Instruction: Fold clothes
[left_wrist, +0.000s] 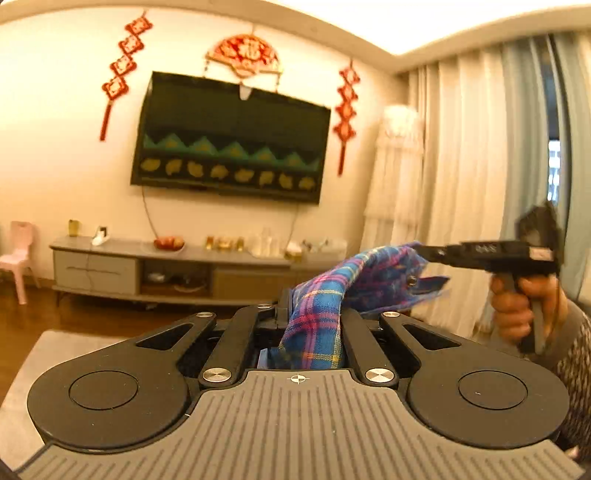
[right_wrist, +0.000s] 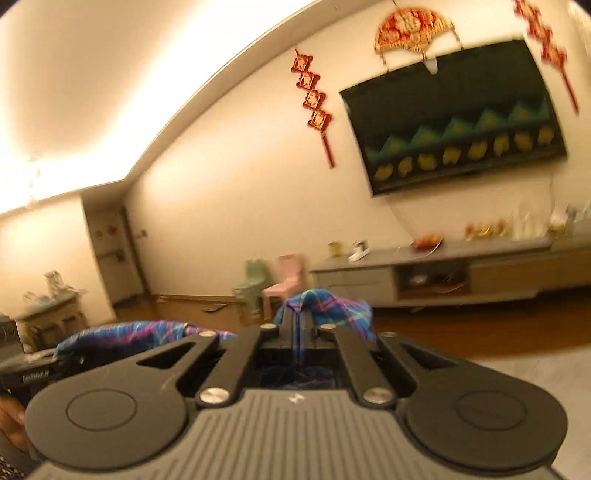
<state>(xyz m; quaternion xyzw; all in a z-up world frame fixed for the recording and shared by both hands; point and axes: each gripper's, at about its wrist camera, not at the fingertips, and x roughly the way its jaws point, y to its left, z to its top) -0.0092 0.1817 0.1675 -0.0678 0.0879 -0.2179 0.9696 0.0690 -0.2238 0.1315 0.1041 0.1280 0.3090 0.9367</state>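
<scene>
A blue, pink and yellow plaid garment (left_wrist: 332, 291) is held up in the air between both grippers. My left gripper (left_wrist: 291, 306) is shut on one part of it, and cloth drapes over its right finger. My right gripper (left_wrist: 424, 253) comes in from the right in the left wrist view, shut on another part of the same garment. In the right wrist view the right gripper (right_wrist: 297, 314) is shut on the plaid cloth (right_wrist: 332, 306), which trails left toward the left gripper's body (right_wrist: 33, 373). The rest of the garment hangs hidden below the grippers.
A wall-mounted TV (left_wrist: 232, 136) hangs ahead over a long grey TV cabinet (left_wrist: 184, 266) with fruit and bottles. Cream curtains (left_wrist: 461, 166) are at the right. A pink child's chair (left_wrist: 18, 254) stands left. A grey rug (left_wrist: 55, 354) lies on the wooden floor below.
</scene>
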